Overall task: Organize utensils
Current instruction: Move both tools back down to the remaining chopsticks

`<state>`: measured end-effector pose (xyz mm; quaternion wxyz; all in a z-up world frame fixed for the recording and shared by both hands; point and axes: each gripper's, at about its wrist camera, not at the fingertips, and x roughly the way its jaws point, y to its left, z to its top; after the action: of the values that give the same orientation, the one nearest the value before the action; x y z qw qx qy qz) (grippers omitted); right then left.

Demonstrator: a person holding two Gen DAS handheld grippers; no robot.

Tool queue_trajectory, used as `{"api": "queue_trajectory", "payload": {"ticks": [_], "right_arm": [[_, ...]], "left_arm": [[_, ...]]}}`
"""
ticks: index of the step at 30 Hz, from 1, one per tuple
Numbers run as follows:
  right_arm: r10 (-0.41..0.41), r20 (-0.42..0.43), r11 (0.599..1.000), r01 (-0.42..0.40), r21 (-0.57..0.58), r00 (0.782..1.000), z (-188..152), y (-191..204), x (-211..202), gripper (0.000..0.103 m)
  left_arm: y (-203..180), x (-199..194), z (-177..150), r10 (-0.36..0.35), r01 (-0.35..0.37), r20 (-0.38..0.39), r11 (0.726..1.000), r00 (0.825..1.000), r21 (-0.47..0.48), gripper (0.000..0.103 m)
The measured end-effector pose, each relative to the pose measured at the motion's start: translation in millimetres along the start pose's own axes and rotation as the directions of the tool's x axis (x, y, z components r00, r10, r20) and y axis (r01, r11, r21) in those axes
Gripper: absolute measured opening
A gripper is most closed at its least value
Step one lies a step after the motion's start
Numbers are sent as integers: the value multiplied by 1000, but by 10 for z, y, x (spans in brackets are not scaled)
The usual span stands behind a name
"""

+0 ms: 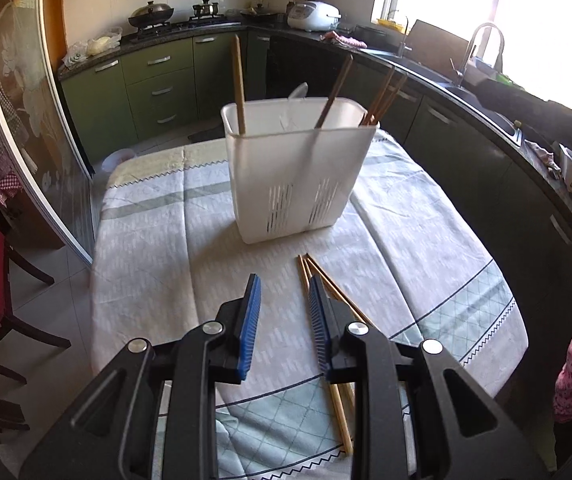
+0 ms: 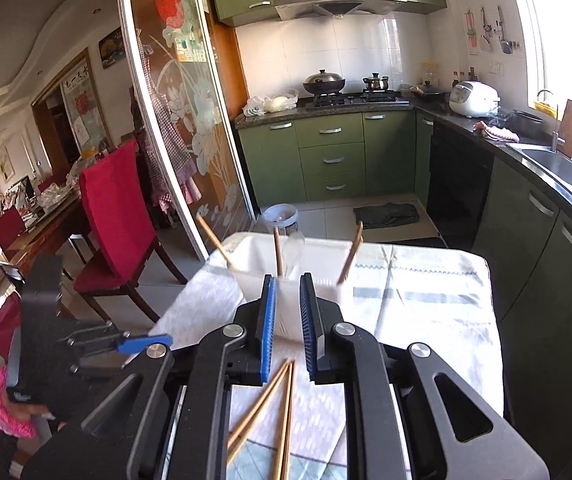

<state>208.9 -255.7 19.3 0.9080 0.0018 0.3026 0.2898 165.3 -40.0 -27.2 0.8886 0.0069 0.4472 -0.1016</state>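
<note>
left tool (image 1: 284, 292) and right tool (image 2: 287, 292), both parted and holding nothing, hang above loose chopsticks (image 1: 328, 284) lying on the table (image 1: 146, 240) just before the white caddy (image 1: 294, 168), whose upright sticks mark the sorting destination.

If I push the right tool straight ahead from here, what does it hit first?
Most likely the near wall of the white utensil holder, which sits directly beyond the right tool with its fingers open and empty. The loose chopsticks lie lower, on the tablecloth, probably under that line.
</note>
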Motion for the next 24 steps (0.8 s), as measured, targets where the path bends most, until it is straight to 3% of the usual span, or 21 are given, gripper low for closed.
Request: {"api": "queue_trajectory", "payload": {"ticks": [6, 8, 10, 16, 24], "right_arm": [[-45, -56, 998, 48, 44, 997, -815, -173, -168, 14], [-52, -58, 995, 57, 80, 997, -988, -256, -221, 24], [-49, -48, 991, 55, 118, 998, -1111, -336, -287, 24], [-23, -31, 982, 28, 185, 999, -1286, -470, -414, 24], [6, -64, 974, 9, 226, 998, -1327, -533, -338, 24]], "left_arm": [[-175, 609, -106, 34, -29, -136, 999, 990, 33, 24], [-194, 790, -127, 54, -49, -173, 998, 983, 34, 24], [-207, 953, -146, 70, -64, -207, 997, 976, 36, 24], [-182, 1245, -177, 104, -99, -276, 995, 956, 30, 24], [-219, 1286, -175, 80, -78, -293, 997, 953, 18, 24]]}}
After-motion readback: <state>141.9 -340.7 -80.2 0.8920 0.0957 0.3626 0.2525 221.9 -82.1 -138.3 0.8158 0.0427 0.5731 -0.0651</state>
